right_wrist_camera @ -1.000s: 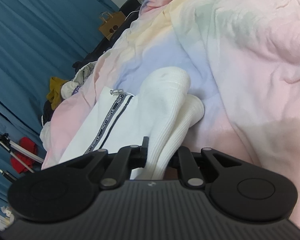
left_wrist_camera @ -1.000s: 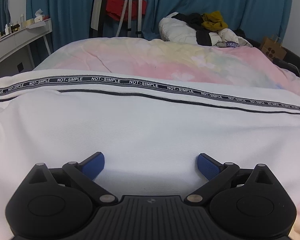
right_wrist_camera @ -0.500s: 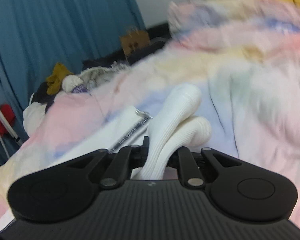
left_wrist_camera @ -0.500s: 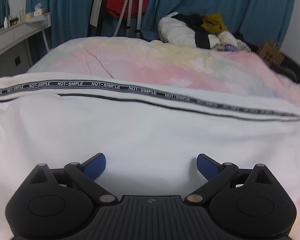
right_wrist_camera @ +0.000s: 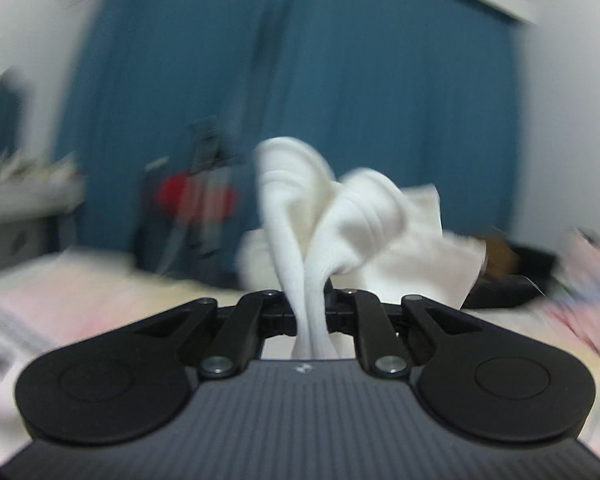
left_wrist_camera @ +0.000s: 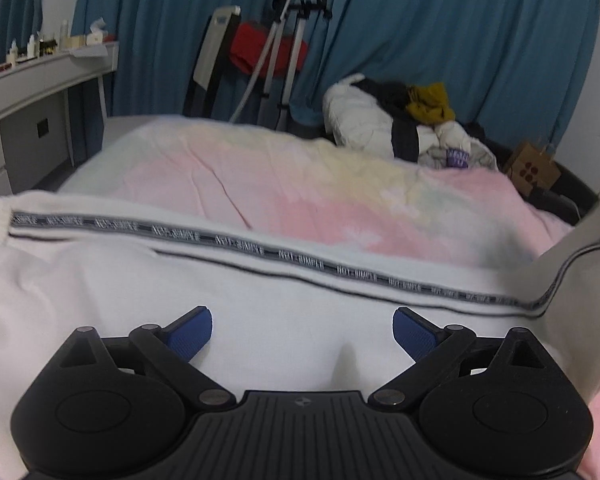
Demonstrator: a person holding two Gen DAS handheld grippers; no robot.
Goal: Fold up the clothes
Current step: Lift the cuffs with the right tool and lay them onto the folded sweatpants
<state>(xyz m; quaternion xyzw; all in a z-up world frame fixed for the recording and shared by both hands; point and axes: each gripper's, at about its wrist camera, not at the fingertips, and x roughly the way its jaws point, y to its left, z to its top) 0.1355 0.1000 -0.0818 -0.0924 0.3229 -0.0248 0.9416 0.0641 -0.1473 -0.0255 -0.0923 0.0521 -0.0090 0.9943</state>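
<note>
On the pastel bedcover lies a white garment, spread wide, with a black "NOT-SIMPLE" tape stripe running across it. Left gripper sits low over the flat middle panel, blue pads wide apart, nothing between them. Right gripper is clamped tight on the ribbed cuff, two thick ribbed lobes bunched up out of the jaws, held up off the bed; in the left view the garment's right end rises toward that grip. Right view heavily blurred, background detail unreliable

Handling, my read: soft knit, light, zero stiffness, so it drapes and drags whatever is left lying. Ribbed band is the thickest, grippiest bit, a good hold point, unlikely to slip. Flat panel is smooth and hard to pinch from above; left should take an edge or hem, or just pin the cloth near the fold line. Stripe makes a handy alignment reference
</note>
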